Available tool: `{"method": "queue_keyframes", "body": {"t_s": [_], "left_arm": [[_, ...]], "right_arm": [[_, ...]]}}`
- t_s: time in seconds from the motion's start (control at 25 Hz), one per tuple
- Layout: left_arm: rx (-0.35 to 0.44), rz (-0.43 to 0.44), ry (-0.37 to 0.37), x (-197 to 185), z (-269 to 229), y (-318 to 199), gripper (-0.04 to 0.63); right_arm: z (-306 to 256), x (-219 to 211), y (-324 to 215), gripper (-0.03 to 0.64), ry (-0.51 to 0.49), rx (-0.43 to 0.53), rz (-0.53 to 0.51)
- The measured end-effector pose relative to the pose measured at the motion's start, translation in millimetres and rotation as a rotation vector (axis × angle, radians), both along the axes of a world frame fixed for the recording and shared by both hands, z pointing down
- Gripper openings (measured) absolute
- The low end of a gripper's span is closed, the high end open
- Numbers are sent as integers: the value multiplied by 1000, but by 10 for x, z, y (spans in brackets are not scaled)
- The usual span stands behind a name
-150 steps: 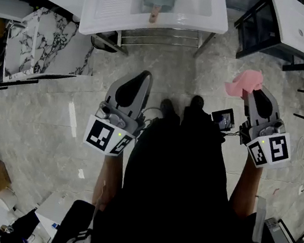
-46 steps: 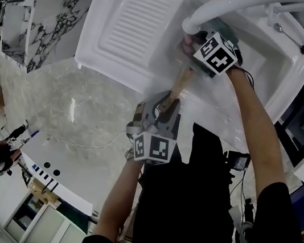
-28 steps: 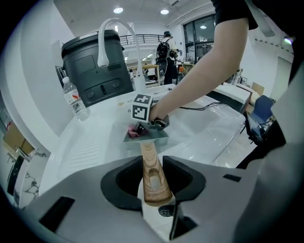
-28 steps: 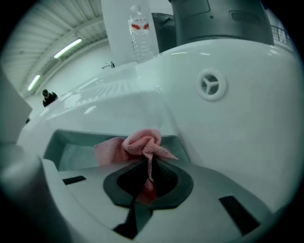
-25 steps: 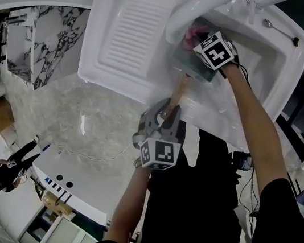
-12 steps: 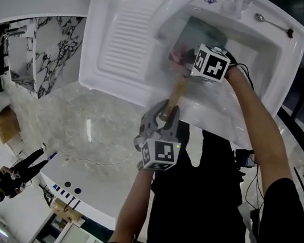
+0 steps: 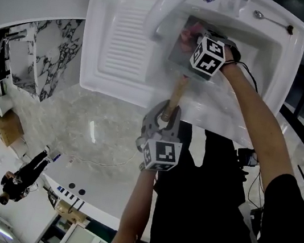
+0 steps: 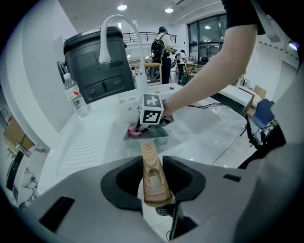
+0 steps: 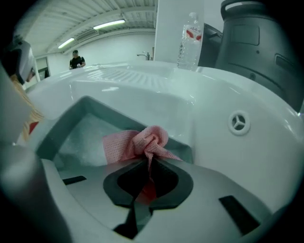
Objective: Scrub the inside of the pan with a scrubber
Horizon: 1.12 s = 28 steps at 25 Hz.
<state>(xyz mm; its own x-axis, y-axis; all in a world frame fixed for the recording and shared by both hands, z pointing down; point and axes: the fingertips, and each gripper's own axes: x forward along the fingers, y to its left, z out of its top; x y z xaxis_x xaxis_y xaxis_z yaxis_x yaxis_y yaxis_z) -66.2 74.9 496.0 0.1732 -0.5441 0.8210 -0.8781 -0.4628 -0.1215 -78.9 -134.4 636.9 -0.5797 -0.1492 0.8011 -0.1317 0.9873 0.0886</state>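
Pan (image 7: 175,50) sits in the basin of the sink (image 7: 267,56), its wooden handle (image 8: 153,175) sticking out over the sink's near rim toward us. Left gripper (image 8: 153,180): jaws closed narrow on that handle, steadying the pan. Right gripper (image 9: 148,178): jaws pinched together on a bunched pink mesh scrubber (image 9: 137,142), with a tail of the mesh trapped between them. The scrubber is down inside the pan, on or just above its floor at the side facing the sink's back wall; actual contact we cannot confirm. The pan floor looks hazy and wet, soap or water we cannot tell. Our judgement is that setup is finished (pan placed, held, scrubber brought in) and scrubbing is under way. How much of the inside has been covered cannot be read from the surface. We reckon the floor toward the sink's near rim, the corners and the inner walls remain to be worked.
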Motion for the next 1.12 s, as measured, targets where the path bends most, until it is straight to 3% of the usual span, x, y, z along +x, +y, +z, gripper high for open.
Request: {"method": "queue_keyframes", "body": {"t_s": [0.2, 0.28, 0.48, 0.76, 0.92, 1.12], "left_arm": [[-10, -7, 2, 5, -2, -7, 150], [-14, -9, 1, 5, 0, -7, 150], [-10, -20, 15, -1, 6, -16, 150], [-14, -39, 26, -6, 20, -18, 150], [-19, -41, 18, -7, 14, -16, 150], [-24, -51, 17, -10, 21, -15, 149]], "right_arm": [[195, 160, -254, 37, 145, 141, 29], [227, 228, -282, 37, 159, 135, 59], [87, 264, -32, 35, 8, -126, 130], [-202, 97, 527, 35, -115, -358, -2], [-330, 42, 776, 35, -165, -417, -76], [-412, 63, 1029, 35, -163, -482, -241]]}}
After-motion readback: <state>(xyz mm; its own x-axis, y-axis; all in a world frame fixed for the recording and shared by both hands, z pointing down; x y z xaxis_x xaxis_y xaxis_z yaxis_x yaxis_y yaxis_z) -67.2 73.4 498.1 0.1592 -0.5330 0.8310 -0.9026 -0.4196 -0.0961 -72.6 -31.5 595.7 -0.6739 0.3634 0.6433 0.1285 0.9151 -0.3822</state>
